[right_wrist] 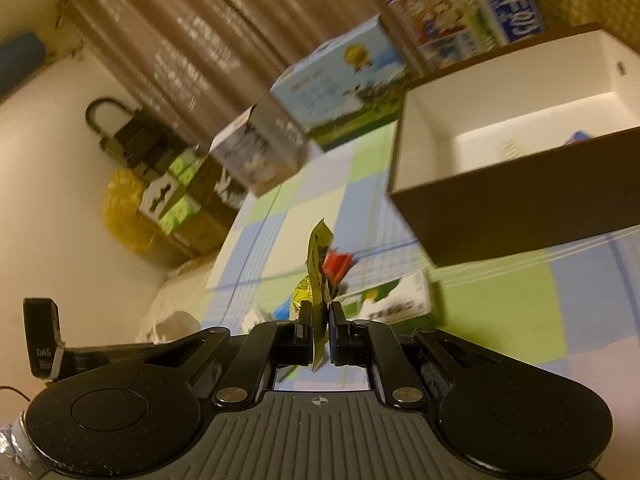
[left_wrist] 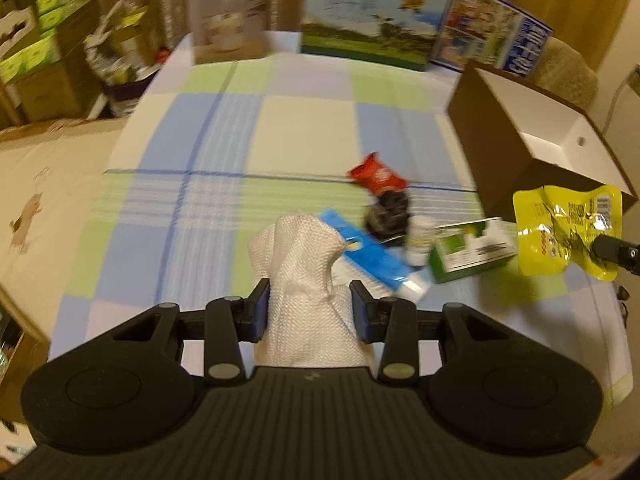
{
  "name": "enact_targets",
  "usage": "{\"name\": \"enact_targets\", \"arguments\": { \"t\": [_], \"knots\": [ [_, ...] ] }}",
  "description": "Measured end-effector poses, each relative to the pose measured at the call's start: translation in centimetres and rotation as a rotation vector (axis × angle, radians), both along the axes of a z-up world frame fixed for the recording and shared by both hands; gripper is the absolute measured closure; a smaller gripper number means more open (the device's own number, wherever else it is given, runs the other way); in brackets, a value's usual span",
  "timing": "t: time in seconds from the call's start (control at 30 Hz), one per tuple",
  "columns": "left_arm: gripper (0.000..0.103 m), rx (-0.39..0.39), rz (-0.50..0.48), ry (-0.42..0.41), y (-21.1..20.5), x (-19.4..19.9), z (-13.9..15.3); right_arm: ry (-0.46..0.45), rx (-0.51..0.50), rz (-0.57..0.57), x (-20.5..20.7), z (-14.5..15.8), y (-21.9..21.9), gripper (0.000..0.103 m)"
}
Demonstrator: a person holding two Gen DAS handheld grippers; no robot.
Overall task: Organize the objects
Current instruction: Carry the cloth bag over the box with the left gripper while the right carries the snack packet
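My left gripper [left_wrist: 310, 300] is shut on a white woven cloth bundle [left_wrist: 298, 256], held up over the checked tablecloth [left_wrist: 224, 128]. My right gripper [right_wrist: 319, 320] is shut on a yellow foil packet [right_wrist: 316, 264], seen edge-on between its pads; in the left wrist view the same yellow packet [left_wrist: 568, 232] hangs at the right, in front of the brown box. That open brown box [left_wrist: 532, 140] with a white inside [right_wrist: 516, 120] stands at the right. On the cloth lie a red packet [left_wrist: 378, 176], a dark wrapper [left_wrist: 388, 216], a blue tube [left_wrist: 372, 256], a small white bottle [left_wrist: 420, 240] and a green-and-white carton [left_wrist: 472, 248].
Three printed cartons stand along the table's far edge: a grey one [left_wrist: 230, 12], a blue-and-green one [left_wrist: 372, 12] and a colourful one [left_wrist: 496, 36]. Stacked cardboard and green boxes [left_wrist: 36, 52] fill the floor at the left. A padded chair back [left_wrist: 568, 68] is behind the brown box.
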State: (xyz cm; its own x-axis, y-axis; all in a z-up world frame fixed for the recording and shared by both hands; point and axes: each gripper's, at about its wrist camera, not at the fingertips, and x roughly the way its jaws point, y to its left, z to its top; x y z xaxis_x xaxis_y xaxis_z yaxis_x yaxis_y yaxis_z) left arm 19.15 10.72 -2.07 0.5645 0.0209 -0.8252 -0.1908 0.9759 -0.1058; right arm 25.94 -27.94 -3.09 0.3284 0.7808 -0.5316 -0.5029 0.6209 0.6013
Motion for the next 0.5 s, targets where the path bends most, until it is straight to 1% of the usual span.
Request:
{"name": "enact_targets", "arguments": {
  "t": [0.27,0.5],
  "knots": [
    [0.067,-0.007,-0.104,-0.023,-5.3,3.4,1.0,-0.026,0.032,-0.118,1.7,2.1,-5.3,0.099],
    [0.067,-0.002,-0.191,-0.055,-10.2,7.3,2.1,-0.036,0.064,-0.235,4.3,3.8,-10.5,0.099]
  ]
}}
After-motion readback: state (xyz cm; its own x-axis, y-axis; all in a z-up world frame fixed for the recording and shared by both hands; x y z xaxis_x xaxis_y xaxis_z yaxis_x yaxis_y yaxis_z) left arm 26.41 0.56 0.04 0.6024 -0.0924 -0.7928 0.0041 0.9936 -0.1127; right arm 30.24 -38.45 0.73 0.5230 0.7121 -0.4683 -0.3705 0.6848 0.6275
